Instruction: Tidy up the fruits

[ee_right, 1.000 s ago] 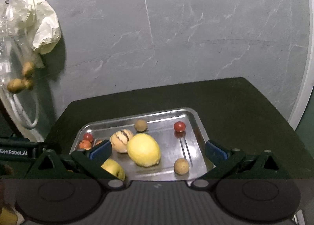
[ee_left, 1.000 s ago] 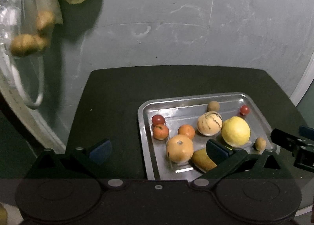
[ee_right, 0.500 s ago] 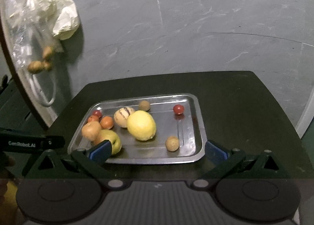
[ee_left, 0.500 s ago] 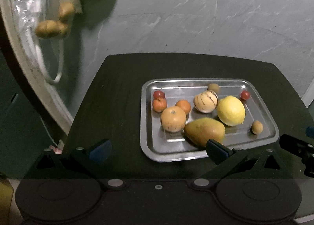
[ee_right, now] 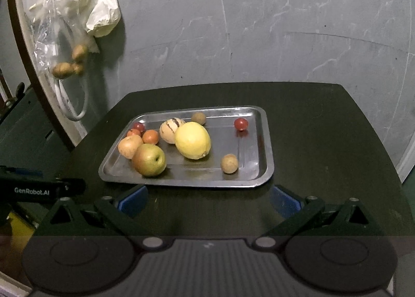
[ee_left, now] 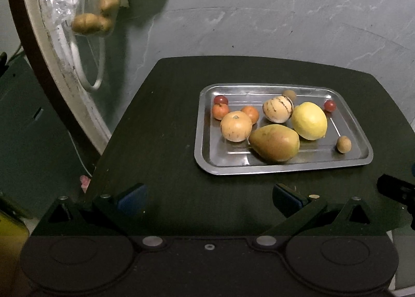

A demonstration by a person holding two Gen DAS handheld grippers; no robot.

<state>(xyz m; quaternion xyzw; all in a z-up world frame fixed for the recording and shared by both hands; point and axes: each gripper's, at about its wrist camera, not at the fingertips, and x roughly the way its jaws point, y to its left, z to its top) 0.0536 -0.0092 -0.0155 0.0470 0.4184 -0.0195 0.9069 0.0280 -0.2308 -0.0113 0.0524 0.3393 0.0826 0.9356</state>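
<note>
Both the left gripper [ee_left: 208,197] and the right gripper [ee_right: 208,199] are held released and empty above the dark table [ee_right: 324,126]. The fruits are gathered on a metal tray [ee_right: 268,162] at 12 o'clock, the pear [ee_left: 275,142] nearest, the lemon [ee_right: 192,140] behind. A plastic bag [ee_right: 52,37] is hung at 10 o'clock.

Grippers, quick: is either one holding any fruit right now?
Left gripper: open, holding nothing.
Right gripper: open, holding nothing.
</note>
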